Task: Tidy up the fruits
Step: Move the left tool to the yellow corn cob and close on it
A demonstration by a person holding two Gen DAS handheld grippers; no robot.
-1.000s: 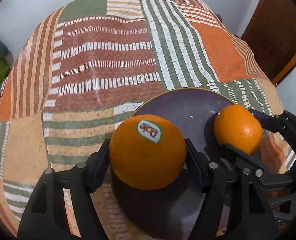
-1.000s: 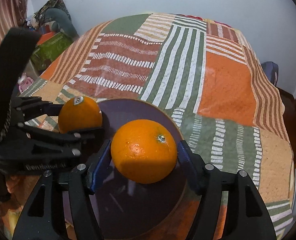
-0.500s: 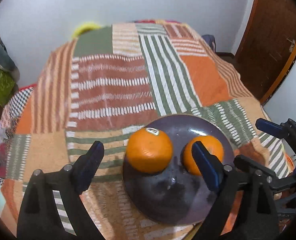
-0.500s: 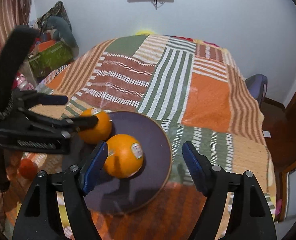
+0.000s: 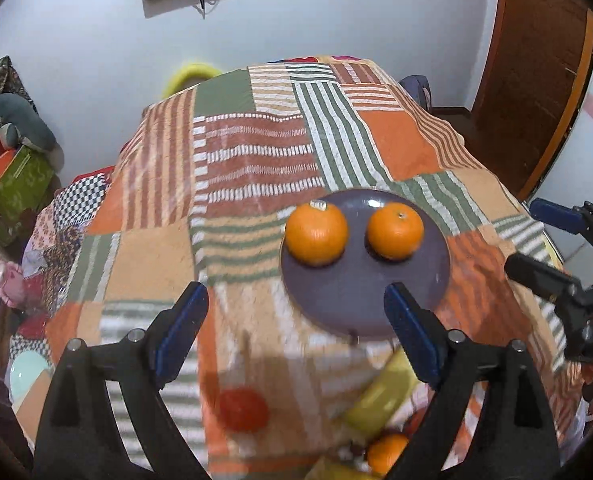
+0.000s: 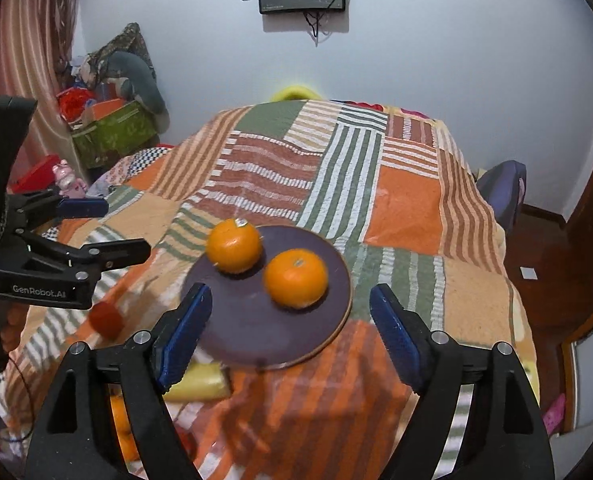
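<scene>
Two oranges lie on a dark purple plate (image 5: 360, 300) (image 6: 252, 332) on the patchwork blanket. The stickered orange (image 5: 316, 233) (image 6: 234, 245) is on the left, the plain orange (image 5: 395, 230) (image 6: 295, 278) on the right. My left gripper (image 5: 296, 320) is open and empty, held above and back from the plate. My right gripper (image 6: 290, 322) is open and empty too, also back from the plate. Each gripper shows at the edge of the other's view.
Near the blanket's front edge lie a red fruit (image 5: 242, 410) (image 6: 106, 319), a yellow-green fruit (image 5: 380, 396) (image 6: 198, 380) and another orange (image 5: 384, 456). A green box (image 6: 112, 130) and clutter stand at the left, a wooden door (image 5: 536, 72) at the right.
Both grippers opened, left the oranges on the plate, and pulled up and back. More of the bed and room now shows.
</scene>
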